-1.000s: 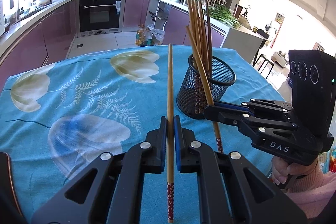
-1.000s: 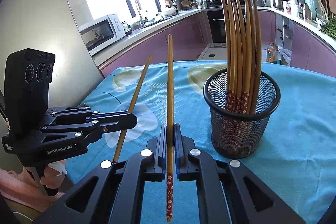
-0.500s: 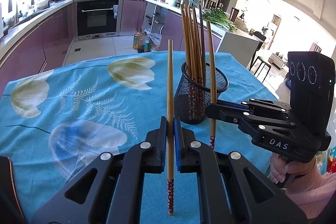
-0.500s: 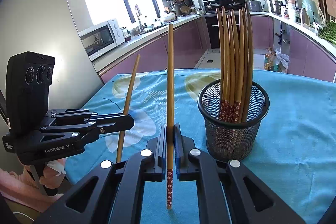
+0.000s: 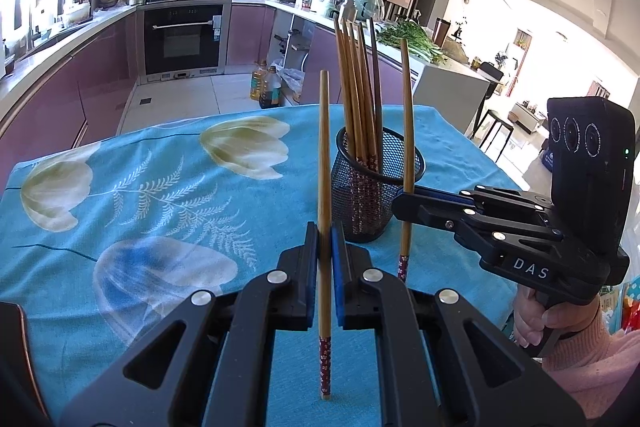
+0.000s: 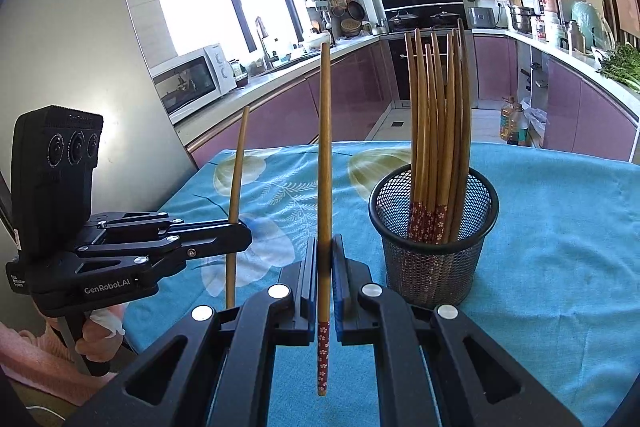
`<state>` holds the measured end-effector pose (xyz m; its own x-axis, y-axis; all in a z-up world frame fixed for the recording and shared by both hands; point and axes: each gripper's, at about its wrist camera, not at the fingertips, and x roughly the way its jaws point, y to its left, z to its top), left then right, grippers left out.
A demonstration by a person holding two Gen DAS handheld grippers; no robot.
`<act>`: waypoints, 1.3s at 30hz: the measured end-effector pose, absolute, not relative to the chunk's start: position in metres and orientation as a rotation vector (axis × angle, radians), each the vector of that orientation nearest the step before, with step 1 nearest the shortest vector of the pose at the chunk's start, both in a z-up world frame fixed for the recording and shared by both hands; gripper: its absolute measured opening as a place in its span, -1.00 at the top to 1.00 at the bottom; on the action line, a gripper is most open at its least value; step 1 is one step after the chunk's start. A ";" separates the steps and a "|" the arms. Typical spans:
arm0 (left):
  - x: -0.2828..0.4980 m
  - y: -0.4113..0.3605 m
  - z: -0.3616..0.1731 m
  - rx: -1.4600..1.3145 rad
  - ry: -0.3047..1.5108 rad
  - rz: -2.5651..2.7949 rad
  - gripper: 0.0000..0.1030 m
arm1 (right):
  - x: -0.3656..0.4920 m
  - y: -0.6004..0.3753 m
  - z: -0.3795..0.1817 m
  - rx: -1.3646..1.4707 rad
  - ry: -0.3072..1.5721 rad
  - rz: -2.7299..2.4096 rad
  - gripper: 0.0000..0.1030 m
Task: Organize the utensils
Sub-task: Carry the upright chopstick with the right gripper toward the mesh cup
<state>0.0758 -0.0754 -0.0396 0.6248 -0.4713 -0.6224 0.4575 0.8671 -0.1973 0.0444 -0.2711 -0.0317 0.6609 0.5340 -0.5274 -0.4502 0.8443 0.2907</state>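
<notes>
Item: chopstick in left tongs (image 5: 324,163), bamboo with a red floral-patterned lower end, held near upright, that end hanging free above the cloth. Left tongs (image 5: 325,267) are clamped together on its shaft (blue pads either side).

Item: chopstick in right tongs (image 6: 325,163), same pattern, also near upright, patterned end downward. Right tongs (image 6: 325,279) are pressed shut on it; in the left wrist view this stick (image 5: 407,131) stands just beside the holder's near rim, outside it.

Item: mesh holder (image 6: 434,227), black wire cup, standing upright on the worktop, holding a bundle of chopsticks (image 6: 438,131) (patterned ends down, plain ends fanning upward). Both held sticks are outside the holder.

Surface: worktop (image 5: 140,187), covered by a turquoise cloth printed with tulips and fern fronds.

Handling: a person's hand (image 5: 536,323) in a pink sleeve grips the right tool's handle; another hand (image 6: 98,331) grips the left tool.

Surroundings: kitchen with purple cabinets, built-in oven (image 5: 183,39), microwave (image 6: 192,83), window, oil bottles on the floor (image 5: 266,87).
</notes>
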 end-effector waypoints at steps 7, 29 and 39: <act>0.072 -0.076 -0.033 -0.020 0.704 -0.538 0.86 | 0.041 -0.275 -0.030 0.142 0.626 0.552 0.89; 0.069 -0.079 -0.023 -0.022 0.685 -0.557 0.86 | 0.036 -0.286 -0.023 0.144 0.593 0.539 0.89; 0.071 -0.080 -0.023 -0.024 0.688 -0.560 0.86 | 0.038 -0.288 -0.019 0.145 0.584 0.535 0.89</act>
<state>0.0710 -0.0801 -0.0229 0.6317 -0.4970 -0.5950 0.4814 0.8530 -0.2014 0.0382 -0.2884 -0.0189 0.7028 0.5189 -0.4867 -0.4389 0.8547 0.2774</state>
